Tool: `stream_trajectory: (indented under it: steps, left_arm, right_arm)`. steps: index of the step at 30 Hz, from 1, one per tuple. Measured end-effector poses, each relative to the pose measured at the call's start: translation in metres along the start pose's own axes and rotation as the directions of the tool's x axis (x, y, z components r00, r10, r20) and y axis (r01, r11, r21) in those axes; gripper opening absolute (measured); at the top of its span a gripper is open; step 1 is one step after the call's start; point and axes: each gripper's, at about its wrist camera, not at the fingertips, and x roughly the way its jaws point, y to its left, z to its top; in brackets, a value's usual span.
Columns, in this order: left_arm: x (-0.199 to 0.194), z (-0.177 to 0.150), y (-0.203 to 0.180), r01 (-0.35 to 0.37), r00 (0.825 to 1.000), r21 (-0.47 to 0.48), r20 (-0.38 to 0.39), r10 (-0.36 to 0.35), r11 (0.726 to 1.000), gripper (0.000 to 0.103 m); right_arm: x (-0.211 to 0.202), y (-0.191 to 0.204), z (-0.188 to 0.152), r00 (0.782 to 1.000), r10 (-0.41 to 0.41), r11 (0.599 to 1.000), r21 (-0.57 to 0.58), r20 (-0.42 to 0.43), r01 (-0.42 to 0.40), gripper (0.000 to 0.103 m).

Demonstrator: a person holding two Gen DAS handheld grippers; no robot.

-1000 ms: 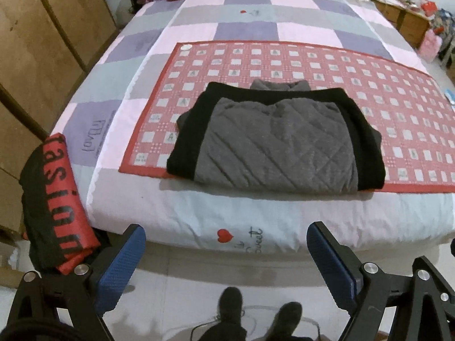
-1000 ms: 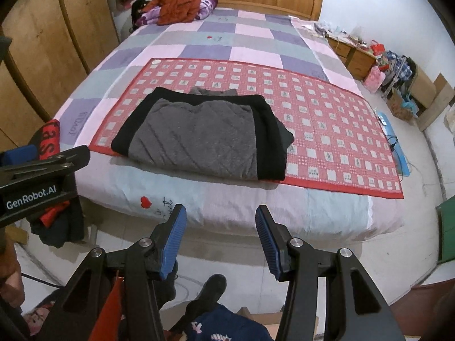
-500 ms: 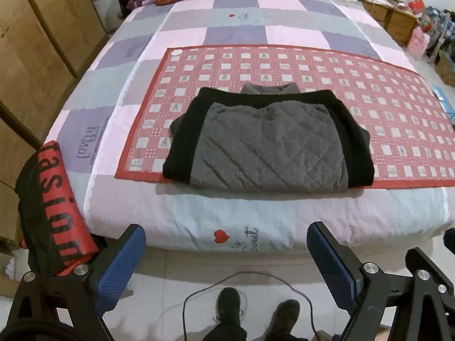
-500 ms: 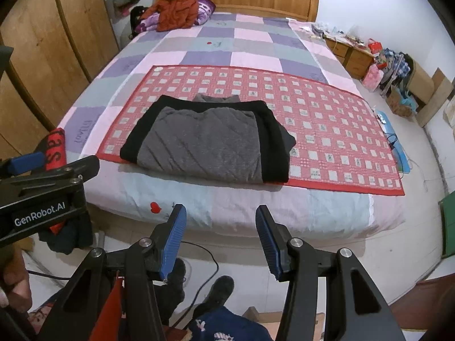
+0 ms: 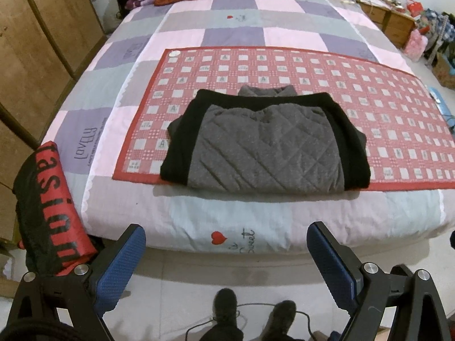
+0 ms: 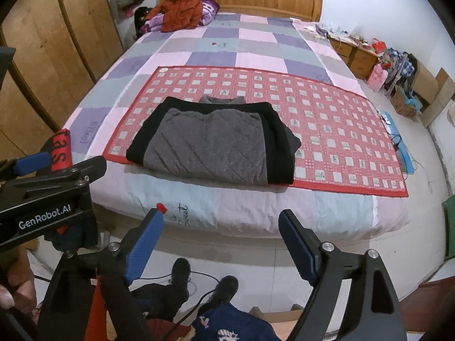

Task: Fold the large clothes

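Note:
A grey quilted garment with black sides (image 5: 264,147) lies folded into a rectangle on a red checked mat (image 5: 369,108) near the bed's foot edge; it also shows in the right wrist view (image 6: 210,145). My left gripper (image 5: 226,237) is open and empty, held back from the bed above the floor. My right gripper (image 6: 220,226) is open and empty, also short of the bed's foot edge. The left gripper's body (image 6: 48,199) shows at the left of the right wrist view.
A red and black garment (image 5: 51,210) hangs at the bed's left foot corner. More clothes (image 6: 179,11) are piled by the headboard. Wooden wardrobes (image 5: 34,56) line the left. Cluttered drawers and bags (image 6: 392,65) stand at right. The person's feet and a cable (image 5: 250,312) are below.
Both grippers have drawn back a little from the bed and the right gripper's jaws have opened wider. The folded garment has not moved.

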Motion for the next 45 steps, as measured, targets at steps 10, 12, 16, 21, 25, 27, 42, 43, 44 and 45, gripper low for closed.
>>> stream_trajectory:
  steps: [10, 12, 16, 21, 25, 27, 42, 43, 44, 45]
  left_arm:
    - [0.002, 0.005, -0.008, 0.011, 1.0, -0.004, -0.014, -0.011, 1.0, 0.095]
    - [0.002, 0.006, -0.008, 0.01, 1.0, -0.004, -0.015, -0.01, 1.0, 0.095]
    - [0.004, 0.007, -0.013, 0.012, 1.0, 0.005, -0.014, -0.012, 1.0, 0.095]
    - [0.007, 0.008, -0.016, 0.017, 1.0, 0.016, -0.019, -0.016, 1.0, 0.095]
    - [0.008, 0.008, -0.019, 0.02, 1.0, 0.023, -0.021, -0.02, 1.0, 0.095]
    - [0.01, 0.009, -0.019, 0.021, 1.0, 0.029, -0.023, -0.02, 0.999, 0.095]
    - [0.01, 0.009, -0.02, 0.022, 0.999, 0.027, -0.023, -0.021, 0.999, 0.095]
    - [0.01, 0.009, -0.021, 0.021, 1.0, 0.027, -0.022, -0.021, 0.999, 0.095]
    - [0.01, 0.009, -0.02, 0.021, 1.0, 0.028, -0.022, -0.02, 0.999, 0.095]
    - [0.01, 0.009, -0.021, 0.018, 1.0, 0.029, -0.021, -0.018, 0.999, 0.095]
  right_arm:
    - [0.004, 0.0, 0.006, 1.0, 0.006, 1.0, -0.007, -0.03, -0.007, 0.086]
    - [0.006, -0.001, 0.007, 0.999, 0.008, 1.0, -0.002, -0.036, -0.008, 0.086]
    - [0.007, -0.004, 0.007, 0.999, 0.008, 1.0, 0.001, -0.038, -0.008, 0.086]
    - [0.011, -0.006, 0.009, 0.999, 0.013, 1.0, 0.008, -0.05, -0.013, 0.086]
    - [0.011, -0.006, 0.009, 0.999, 0.012, 1.0, 0.01, -0.05, -0.012, 0.086]
    - [0.012, -0.007, 0.01, 0.999, 0.013, 1.0, 0.014, -0.052, -0.012, 0.086]
    - [0.015, -0.008, 0.011, 0.998, 0.016, 1.0, 0.019, -0.056, -0.015, 0.086]
    - [0.015, -0.009, 0.011, 0.998, 0.016, 1.0, 0.019, -0.056, -0.015, 0.086]
    - [0.015, -0.009, 0.011, 0.998, 0.017, 1.0, 0.02, -0.055, -0.016, 0.086]
    - [0.015, -0.007, 0.011, 0.998, 0.016, 1.0, 0.021, -0.056, -0.015, 0.086]
